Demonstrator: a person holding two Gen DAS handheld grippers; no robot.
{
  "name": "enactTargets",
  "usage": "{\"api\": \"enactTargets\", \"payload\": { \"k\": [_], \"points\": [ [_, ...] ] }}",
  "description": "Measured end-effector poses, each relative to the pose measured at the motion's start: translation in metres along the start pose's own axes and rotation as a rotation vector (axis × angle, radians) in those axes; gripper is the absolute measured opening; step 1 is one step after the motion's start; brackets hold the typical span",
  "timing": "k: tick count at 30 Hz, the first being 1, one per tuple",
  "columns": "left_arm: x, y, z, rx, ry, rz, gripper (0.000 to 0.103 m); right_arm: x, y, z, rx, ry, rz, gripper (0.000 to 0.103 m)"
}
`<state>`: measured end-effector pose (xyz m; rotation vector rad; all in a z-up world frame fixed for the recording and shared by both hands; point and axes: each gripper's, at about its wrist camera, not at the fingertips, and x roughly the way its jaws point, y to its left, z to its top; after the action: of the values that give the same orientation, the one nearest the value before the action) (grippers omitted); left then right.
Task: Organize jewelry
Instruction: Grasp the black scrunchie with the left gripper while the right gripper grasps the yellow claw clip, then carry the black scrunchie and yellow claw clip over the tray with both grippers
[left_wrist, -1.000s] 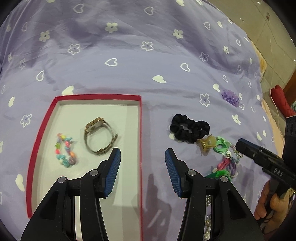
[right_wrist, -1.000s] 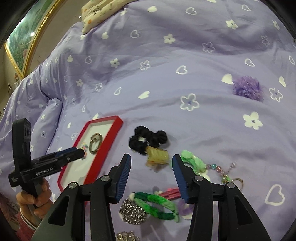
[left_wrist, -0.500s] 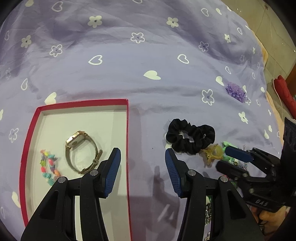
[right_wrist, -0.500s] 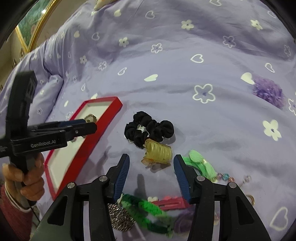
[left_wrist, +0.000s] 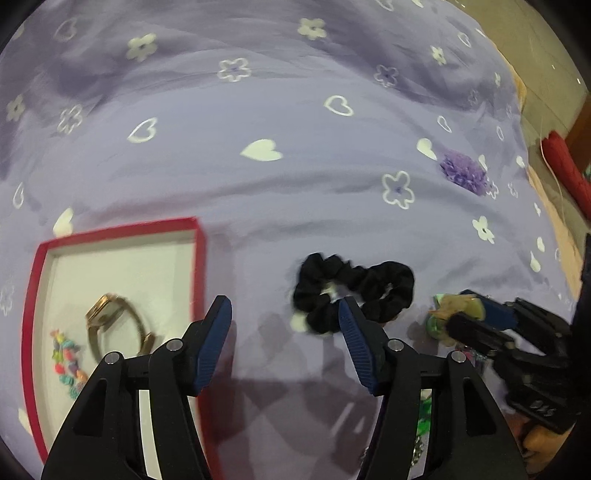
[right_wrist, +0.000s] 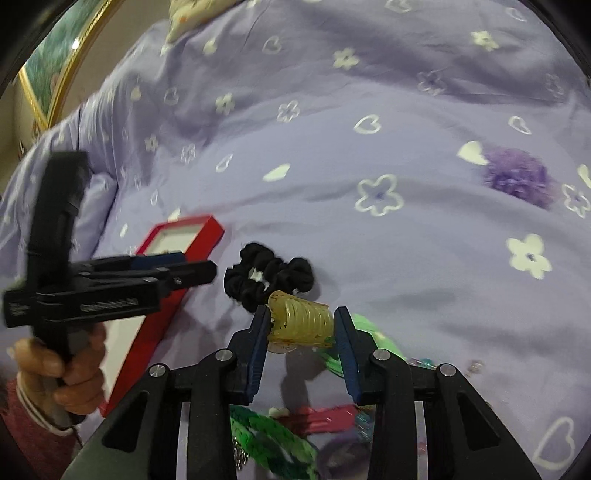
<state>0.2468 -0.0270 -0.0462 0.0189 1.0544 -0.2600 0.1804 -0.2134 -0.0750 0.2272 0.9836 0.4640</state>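
Watch (left_wrist: 110, 325) visible only from left

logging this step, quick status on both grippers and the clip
Right gripper shut on yellow hair clip. Left gripper open, empty. Red tray holds watch. Black scrunchie between clip and tray.

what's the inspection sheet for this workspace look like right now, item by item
surface: purple bedsheet with white hearts and flowers, wrinkled
job's things: red box holds a gold watch and a beaded bracelet; black scrunchie lies on the sheet beside the box; yellow hair clip sits between the right gripper's fingers
clutter: pile of green, pink and chain pieces; purple pompom apart from it
grippers: left gripper open, empty; right gripper closed on the clip
cables: nothing seen
surroundings: gold-framed picture, floor tiles, red object
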Motion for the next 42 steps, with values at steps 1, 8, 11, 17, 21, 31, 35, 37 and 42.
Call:
{"api": "enactTargets", "payload": {
  "k": [1, 8, 11, 17, 21, 31, 35, 37, 42],
  "points": [
    [0.002, -0.005, 0.001, 0.014, -0.001, 0.005, 0.060, -0.007, -0.005, -0.001, 0.018, -0.013, 0.002, 0.035],
    [0.034, -0.025, 0.004, 0.051, 0.051, 0.025, 0.058, -0.027, -0.024, -0.005, 0.098, -0.058, 0.009, 0.035],
    [0.041, -0.027, 0.002, 0.066, 0.057, 0.005, 0.022, -0.032, -0.026, -0.006, 0.112, -0.067, 0.009, 0.035],
    [0.024, -0.034, -0.006, 0.103, 0.021, -0.004, 0.008, -0.040, -0.028, -0.007, 0.133, -0.087, 0.012, 0.035],
    [0.000, -0.030, -0.011, 0.075, -0.015, -0.040, 0.008, -0.046, -0.023, -0.007, 0.128, -0.096, 0.026, 0.035],
    [-0.072, 0.000, -0.038, -0.025, -0.116, -0.090, 0.008, -0.052, 0.006, -0.009, 0.101, -0.098, 0.068, 0.035],
    [-0.090, 0.014, -0.055, -0.063, -0.141, -0.092, 0.008, -0.053, 0.023, -0.013, 0.080, -0.089, 0.088, 0.035],
    [-0.098, 0.023, -0.063, -0.082, -0.150, -0.089, 0.008, -0.052, 0.031, -0.015, 0.070, -0.086, 0.095, 0.035],
    [-0.114, 0.044, -0.082, -0.131, -0.165, -0.080, 0.008, -0.048, 0.054, -0.019, 0.039, -0.070, 0.121, 0.035]
  ]
}}
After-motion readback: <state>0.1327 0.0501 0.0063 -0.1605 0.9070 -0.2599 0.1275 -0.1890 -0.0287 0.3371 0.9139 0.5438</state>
